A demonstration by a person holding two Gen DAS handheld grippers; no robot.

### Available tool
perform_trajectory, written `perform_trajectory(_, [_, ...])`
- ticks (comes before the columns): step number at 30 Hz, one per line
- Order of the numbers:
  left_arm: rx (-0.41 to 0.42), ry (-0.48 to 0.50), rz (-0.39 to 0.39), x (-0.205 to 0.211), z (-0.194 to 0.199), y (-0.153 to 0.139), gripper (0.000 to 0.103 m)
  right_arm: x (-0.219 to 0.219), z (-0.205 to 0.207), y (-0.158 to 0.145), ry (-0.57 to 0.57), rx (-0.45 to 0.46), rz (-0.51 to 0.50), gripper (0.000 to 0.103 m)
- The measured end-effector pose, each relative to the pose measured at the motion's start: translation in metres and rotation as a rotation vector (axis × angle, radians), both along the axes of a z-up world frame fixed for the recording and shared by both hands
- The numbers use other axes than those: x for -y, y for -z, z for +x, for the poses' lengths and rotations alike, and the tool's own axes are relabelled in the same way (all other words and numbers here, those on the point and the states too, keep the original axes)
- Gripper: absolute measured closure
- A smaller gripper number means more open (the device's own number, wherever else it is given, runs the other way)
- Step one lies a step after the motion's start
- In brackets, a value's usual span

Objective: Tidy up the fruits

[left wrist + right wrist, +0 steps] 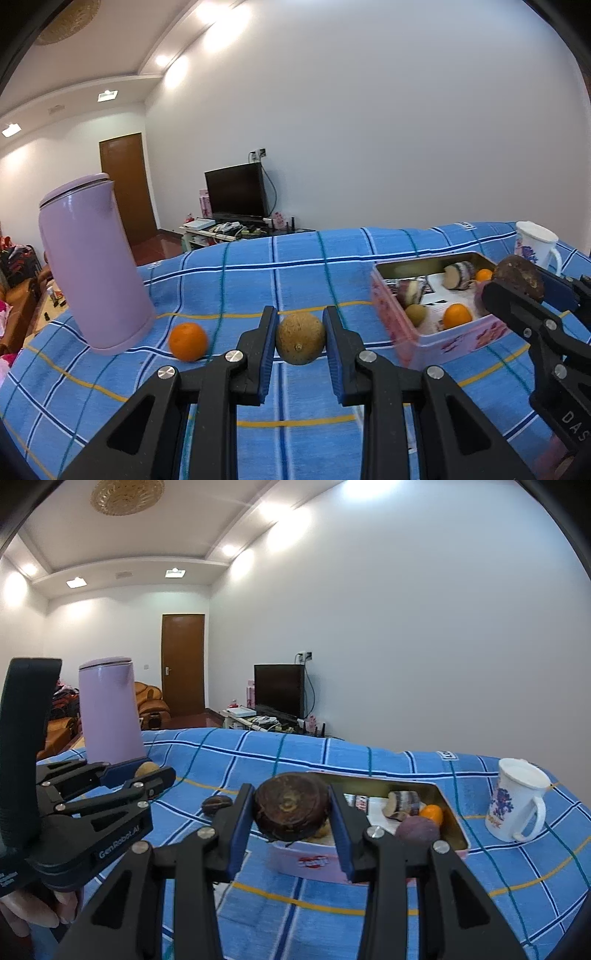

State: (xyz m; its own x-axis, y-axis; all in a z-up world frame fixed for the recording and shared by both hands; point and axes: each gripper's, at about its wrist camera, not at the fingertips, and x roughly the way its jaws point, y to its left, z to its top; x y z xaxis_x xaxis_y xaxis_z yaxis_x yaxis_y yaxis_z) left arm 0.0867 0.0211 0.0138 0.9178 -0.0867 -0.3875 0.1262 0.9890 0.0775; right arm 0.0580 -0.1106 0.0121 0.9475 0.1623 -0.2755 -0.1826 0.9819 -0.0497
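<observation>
A: Item one, as held?
B: A tan, rough-skinned round fruit [300, 338] is pinched between the blue pads of the left gripper [300, 345], raised above the blue checked cloth [295, 258]. Its stem nub is turned toward the camera.

A: Item two?
B: A dark brown, ringed, scaly root or fruit [291, 806] is clamped in the right gripper [291, 827], held at the near edge of the pink floral tin [314, 864].

A: Tin contents?
B: Two oranges [457, 315] are listed, plus a greenish fruit [416, 314], a purple lump [417, 829] and a cut pale piece with striped skin [402, 801].

A: Surroundings?
B: A loose orange [188, 341] is recorded on the cloth, just left of the left gripper and beside the base of a lilac kettle [92, 266]. A small dark fruit [217, 804] lies on the cloth left of the tin. A white patterned mug [515, 805] stands right of the tin, apart from it.

A: Obstructions?
B: The tin's near wall lies below the right gripper's load.
</observation>
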Motion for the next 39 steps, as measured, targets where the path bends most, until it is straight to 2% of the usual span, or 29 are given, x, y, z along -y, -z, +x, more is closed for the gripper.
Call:
perform_trajectory(13, [0.009, 0.076, 0.016, 0.046, -0.006, -0.004, 0.076, 0.044, -0.006, -0.005, 0.082, 0.005, 0.026, 0.06])
perform_trajectory(19, [-0.013, 0.115, -0.015, 0.064, -0.005, -0.006, 0.076, 0.066, -0.008, -0.005, 0.127, 0.005, 0.033, 0.06])
perform_trajectory(29, [-0.022, 0.166, -0.01, 0.095, -0.003, -0.005, 0.076, 0.098, -0.009, -0.006, 0.195, -0.002, 0.045, 0.06])
perform_trajectory(39, [-0.054, 0.205, -0.054, 0.111, 0.011, -0.01, 0.076, 0.134, -0.002, -0.012, 0.249, -0.038, 0.104, 0.06])
